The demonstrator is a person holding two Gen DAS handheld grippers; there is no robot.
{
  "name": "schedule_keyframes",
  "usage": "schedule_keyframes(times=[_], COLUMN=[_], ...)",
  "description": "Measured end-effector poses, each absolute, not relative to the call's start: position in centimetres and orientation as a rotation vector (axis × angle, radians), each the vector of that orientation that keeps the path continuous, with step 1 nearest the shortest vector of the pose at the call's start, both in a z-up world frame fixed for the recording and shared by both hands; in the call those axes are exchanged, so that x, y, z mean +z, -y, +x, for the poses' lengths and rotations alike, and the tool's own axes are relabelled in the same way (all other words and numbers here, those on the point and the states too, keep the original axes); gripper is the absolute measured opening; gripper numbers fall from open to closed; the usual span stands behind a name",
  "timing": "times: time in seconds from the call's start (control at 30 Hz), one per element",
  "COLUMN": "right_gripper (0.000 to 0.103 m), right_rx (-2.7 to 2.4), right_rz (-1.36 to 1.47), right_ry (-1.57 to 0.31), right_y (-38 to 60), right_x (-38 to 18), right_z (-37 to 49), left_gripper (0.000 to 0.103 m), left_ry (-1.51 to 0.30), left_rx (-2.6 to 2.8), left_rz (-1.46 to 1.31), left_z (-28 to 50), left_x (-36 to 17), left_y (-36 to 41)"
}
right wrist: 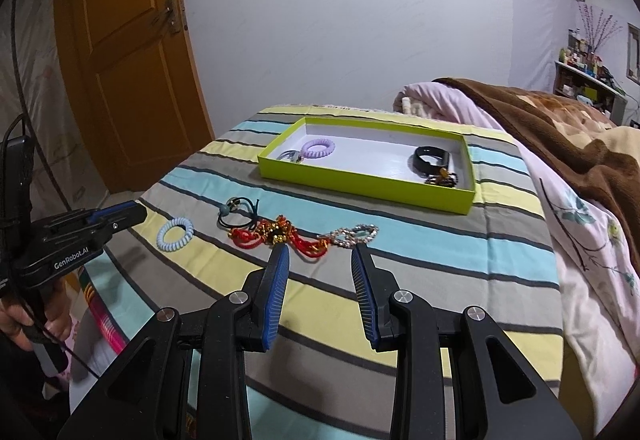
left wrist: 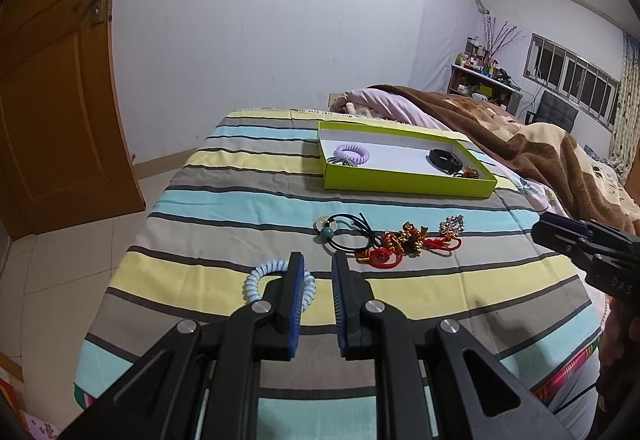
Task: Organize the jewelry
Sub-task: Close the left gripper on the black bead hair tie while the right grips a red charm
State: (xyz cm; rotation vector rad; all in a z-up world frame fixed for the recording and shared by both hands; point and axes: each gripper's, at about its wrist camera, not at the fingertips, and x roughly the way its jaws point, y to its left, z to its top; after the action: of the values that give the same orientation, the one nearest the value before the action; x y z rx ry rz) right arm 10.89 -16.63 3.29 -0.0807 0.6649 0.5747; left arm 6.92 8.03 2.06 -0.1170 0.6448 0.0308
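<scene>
Striped sheet (left wrist: 240, 208), brown blanket (left wrist: 500, 128), wooden door (right wrist: 132, 80); cluttered shelf (left wrist: 480, 76), apparently bottles.

Lime-green box (right wrist: 362, 186), white inside; lilac coil tie (right wrist: 318, 149); pale-blue coil tie (right wrist: 175, 233); striped yellow-blue-grey sheet (right wrist: 420, 264)

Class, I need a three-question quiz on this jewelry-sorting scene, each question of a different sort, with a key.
1. True or false: the purple coil tie lies inside the green box.
2. Which piece lies nearest the left gripper? A) black band B) white coil tie C) bead bracelet
3. Fill in: the red knot charm lies on the striped ____, outside the box.

Key: 1 true; 2 B; 3 cloth. Both the left gripper and the right gripper are open and hold nothing.
</scene>
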Motion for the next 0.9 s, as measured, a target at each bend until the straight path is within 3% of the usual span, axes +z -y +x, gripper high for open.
schedule_keyframes(times=[0.67, 0.73, 0.9], right_gripper=[0.032, 0.029, 0.022], right_rx=[0.678, 0.686, 0.696], right_rz=[-0.117, -0.122, -0.136], right_ry=[-0.790, -0.807, -0.840], right_y=[10.5, 10.0, 9.1], right_x=[-0.9, -1.3, -2.1], right_z=[17.0, 17.6, 18.6], left_gripper=[0.016, 0.022, 0.023], left_ry=[-0.689, -0.702, -0.741], left_rx=[-0.026, -0.034, -0.046], left_rz=[-0.133, -0.141, -0.155], left_z=[10.9, 11.6, 13.2], left_x=[0.5, 0.2, -0.7], left_y=[-8.1, -8.1, -7.9])
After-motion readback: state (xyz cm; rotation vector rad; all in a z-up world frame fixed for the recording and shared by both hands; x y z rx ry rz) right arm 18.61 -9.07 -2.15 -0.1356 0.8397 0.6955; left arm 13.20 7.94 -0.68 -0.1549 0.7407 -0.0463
